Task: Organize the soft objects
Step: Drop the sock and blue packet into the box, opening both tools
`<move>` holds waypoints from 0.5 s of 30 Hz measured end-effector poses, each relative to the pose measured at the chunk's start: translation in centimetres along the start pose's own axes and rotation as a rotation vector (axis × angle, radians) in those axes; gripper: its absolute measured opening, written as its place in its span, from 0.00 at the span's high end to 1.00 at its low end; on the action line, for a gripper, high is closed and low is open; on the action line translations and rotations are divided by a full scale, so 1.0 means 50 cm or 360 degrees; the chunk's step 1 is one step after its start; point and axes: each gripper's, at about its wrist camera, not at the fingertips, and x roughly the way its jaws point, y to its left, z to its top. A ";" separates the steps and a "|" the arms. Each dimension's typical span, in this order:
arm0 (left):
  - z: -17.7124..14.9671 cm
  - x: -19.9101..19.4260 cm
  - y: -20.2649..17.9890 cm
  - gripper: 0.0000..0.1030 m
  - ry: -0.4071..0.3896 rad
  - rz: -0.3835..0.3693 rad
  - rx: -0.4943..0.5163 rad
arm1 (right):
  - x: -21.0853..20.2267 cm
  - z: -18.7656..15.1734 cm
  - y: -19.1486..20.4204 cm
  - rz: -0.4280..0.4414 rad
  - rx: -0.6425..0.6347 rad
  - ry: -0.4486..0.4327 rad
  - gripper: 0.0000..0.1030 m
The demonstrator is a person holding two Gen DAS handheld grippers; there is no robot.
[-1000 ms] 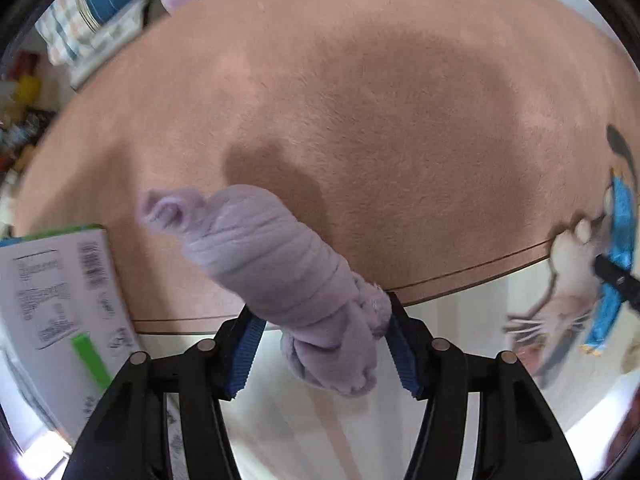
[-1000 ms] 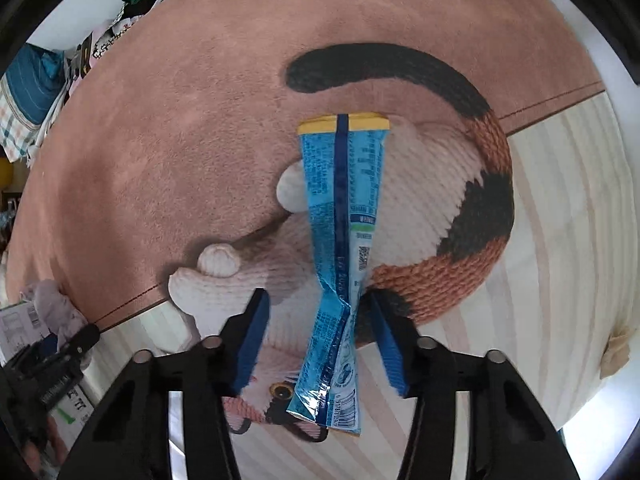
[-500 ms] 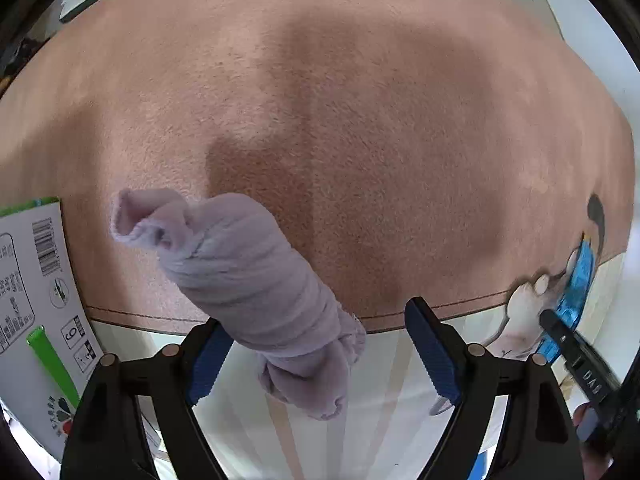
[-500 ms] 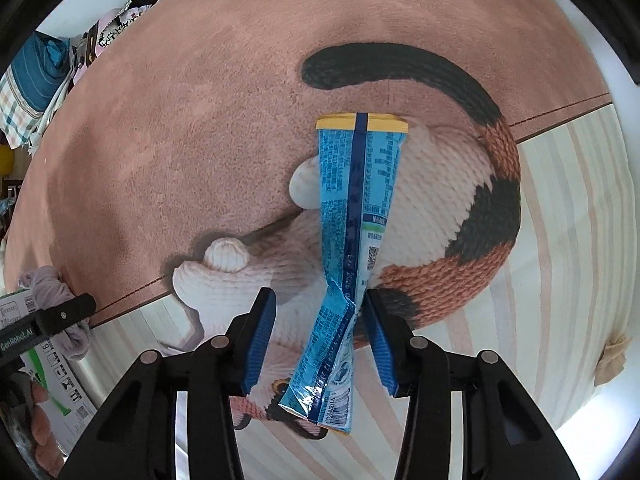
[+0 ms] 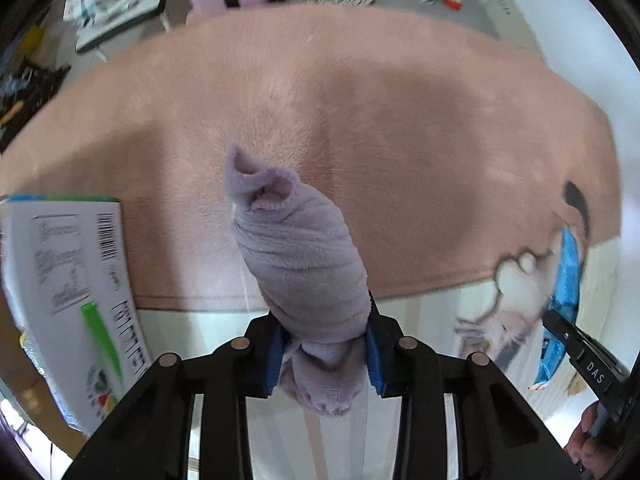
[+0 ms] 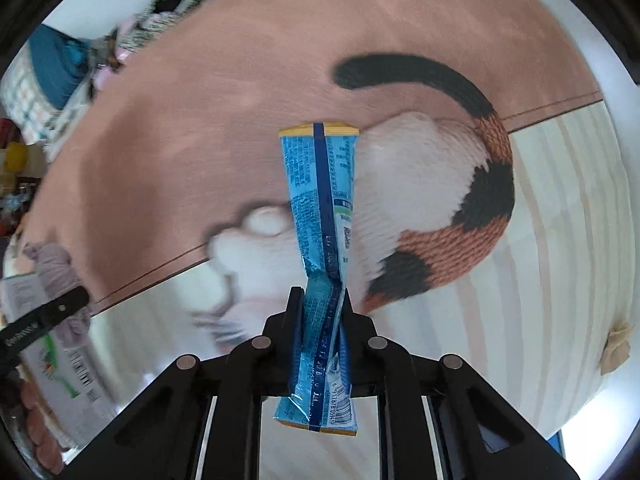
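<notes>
Both claws just shut: my left claw (image 5: 326,350) now grips the rolled sock (image 5: 300,256) mid-frame, right claw (image 6: 320,316) pinches the blue packet (image 6: 320,208) (frame centre). Pickup done imo, sorting next.

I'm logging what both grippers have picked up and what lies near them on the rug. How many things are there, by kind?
Rolled lilac socks: 1, in the left gripper
Blue snack packets: 1, in the right gripper
Printed white boxes: 1
Total: 3
</notes>
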 end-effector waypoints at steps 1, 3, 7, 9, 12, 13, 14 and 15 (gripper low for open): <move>-0.016 -0.017 0.008 0.70 -0.0028 -0.0008 0.0020 | -0.014 -0.010 0.011 0.0027 -0.0017 -0.0017 0.85; -0.055 -0.063 0.028 0.70 -0.0103 -0.0042 0.0052 | -0.052 -0.039 0.048 0.0091 -0.0072 -0.0067 0.85; -0.110 -0.152 0.053 0.70 -0.0191 -0.0134 0.0043 | -0.121 -0.111 0.141 0.0235 -0.0195 -0.0138 0.85; -0.121 -0.191 0.056 0.70 -0.0224 -0.0146 0.0045 | -0.152 -0.151 0.193 0.0302 -0.0254 -0.0155 0.85; -0.163 -0.241 0.120 0.70 -0.0275 -0.0150 0.0043 | -0.187 -0.225 0.293 0.0401 -0.0357 -0.0167 0.85; -0.177 -0.258 0.149 0.70 -0.0284 -0.0149 0.0032 | -0.197 -0.246 0.324 0.0426 -0.0388 -0.0170 0.85; -0.185 -0.263 0.170 0.70 -0.0286 -0.0150 0.0020 | -0.208 -0.276 0.370 0.0459 -0.0437 -0.0169 0.85; -0.200 -0.281 0.212 0.70 -0.0290 -0.0154 -0.0005 | -0.217 -0.299 0.398 0.0476 -0.0466 -0.0172 0.85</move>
